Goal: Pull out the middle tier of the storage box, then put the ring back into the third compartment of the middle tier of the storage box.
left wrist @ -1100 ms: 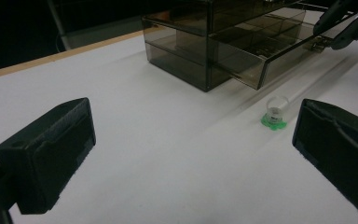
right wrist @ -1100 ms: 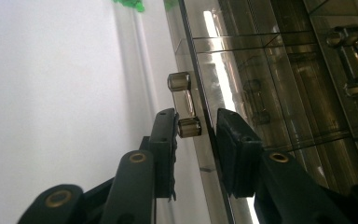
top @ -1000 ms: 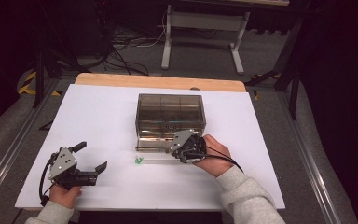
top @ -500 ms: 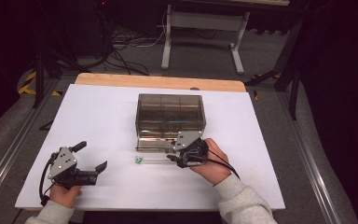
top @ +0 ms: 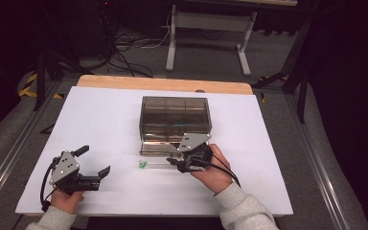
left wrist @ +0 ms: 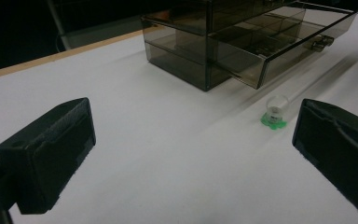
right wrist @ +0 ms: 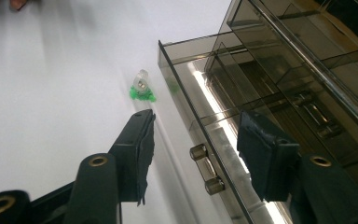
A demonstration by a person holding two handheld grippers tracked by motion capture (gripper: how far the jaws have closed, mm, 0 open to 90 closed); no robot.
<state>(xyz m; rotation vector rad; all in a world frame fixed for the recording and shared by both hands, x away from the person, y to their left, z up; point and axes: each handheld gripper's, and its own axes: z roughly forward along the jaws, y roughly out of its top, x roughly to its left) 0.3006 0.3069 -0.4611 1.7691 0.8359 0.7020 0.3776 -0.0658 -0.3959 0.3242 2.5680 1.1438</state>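
Note:
A smoky clear drawer box [top: 175, 117] stands mid-table, and its lower drawer [top: 159, 149] is pulled out toward me. My right gripper [top: 173, 162] is at the drawer front. In the right gripper view its jaws [right wrist: 196, 126] have just been opening and stand on either side of the small drawer handle [right wrist: 205, 168], with the pads clear of it. A small green piece with a clear cap [top: 143, 165] lies on the white table just left of the drawer. My left gripper [top: 95, 160] rests open near the front left, with nothing between its jaws [left wrist: 193, 154]. It faces the green piece [left wrist: 274, 114].
The white tabletop [top: 100, 120] has a wooden strip along its far edge [top: 163, 84]. Beyond it are a desk frame and cables on the dark floor. Metal rails run along both sides of the table.
The right gripper's jaws have spread apart at the drawer handle, and that hand has shifted slightly. The left gripper has stayed where it was.

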